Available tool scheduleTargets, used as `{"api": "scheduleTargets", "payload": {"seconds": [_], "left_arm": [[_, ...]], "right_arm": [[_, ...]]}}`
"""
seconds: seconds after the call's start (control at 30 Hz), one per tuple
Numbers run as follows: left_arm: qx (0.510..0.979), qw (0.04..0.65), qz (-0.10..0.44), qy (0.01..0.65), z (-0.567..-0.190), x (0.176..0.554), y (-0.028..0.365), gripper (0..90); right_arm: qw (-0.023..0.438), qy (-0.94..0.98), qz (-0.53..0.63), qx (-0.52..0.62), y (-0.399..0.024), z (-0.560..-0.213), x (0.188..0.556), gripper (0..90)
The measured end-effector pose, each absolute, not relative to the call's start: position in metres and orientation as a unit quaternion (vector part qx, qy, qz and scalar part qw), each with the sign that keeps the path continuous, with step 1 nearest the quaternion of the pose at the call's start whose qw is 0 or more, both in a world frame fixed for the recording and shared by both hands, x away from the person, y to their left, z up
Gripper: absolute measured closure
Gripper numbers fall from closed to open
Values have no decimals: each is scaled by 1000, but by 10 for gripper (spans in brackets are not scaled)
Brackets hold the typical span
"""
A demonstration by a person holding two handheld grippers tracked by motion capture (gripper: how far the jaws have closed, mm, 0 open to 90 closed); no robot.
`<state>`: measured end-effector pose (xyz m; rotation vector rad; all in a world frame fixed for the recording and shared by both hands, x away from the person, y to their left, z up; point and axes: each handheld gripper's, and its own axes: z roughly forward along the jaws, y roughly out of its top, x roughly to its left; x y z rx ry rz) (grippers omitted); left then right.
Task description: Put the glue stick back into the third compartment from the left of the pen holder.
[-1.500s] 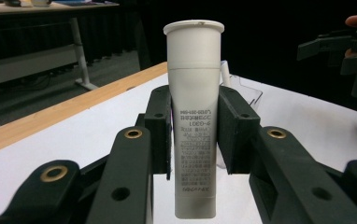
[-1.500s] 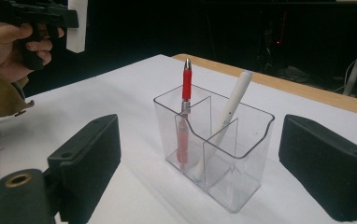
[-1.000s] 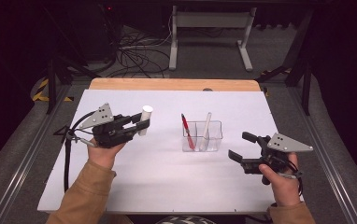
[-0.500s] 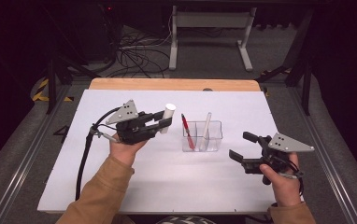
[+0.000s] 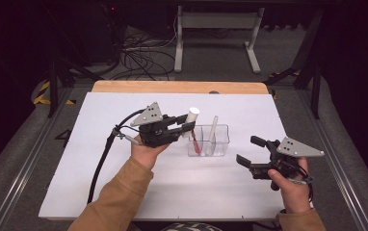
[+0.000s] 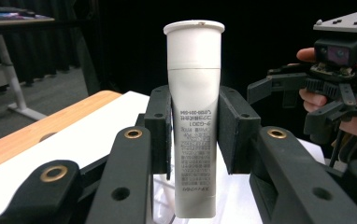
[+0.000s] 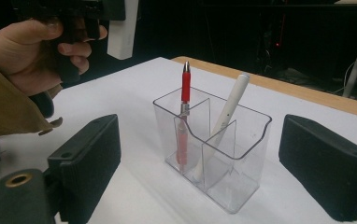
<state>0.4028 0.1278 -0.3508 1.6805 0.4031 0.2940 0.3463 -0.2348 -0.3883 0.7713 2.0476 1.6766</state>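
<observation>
At centre frame in the high view, the left gripper (image 5: 184, 126) holds a white tube (image 5: 192, 115) clamped between its jaws, cap end leading toward the right of the frame and tilted upward. The left gripper view shows the tube (image 6: 194, 116) standing along the jaws, their pads pressed to its two sides, the flat crimped end nearest the camera.

The clear organiser (image 5: 208, 140) sits just right of and below the tube's cap, close under it, and already holds a red pen (image 5: 195, 143) in its left compartment and a white pen (image 5: 213, 131) beside it.

The right gripper (image 5: 253, 156) waits at lower right, jaws spread wide and holding nothing, facing the organiser (image 7: 212, 154) from a little way off.

The left hand is plainly the nearer. By appearances, the tube must swing from its slant to upright over a free compartment before it can go down.
</observation>
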Motion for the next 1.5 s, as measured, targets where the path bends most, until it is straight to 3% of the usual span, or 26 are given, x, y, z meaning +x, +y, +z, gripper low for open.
{"api": "scheduleTargets", "payload": {"seconds": [1.5], "left_arm": [[741,635,117,185,-390,435,44,688]], "right_arm": [[193,725,601,276,-239,-387,345,135]]}}
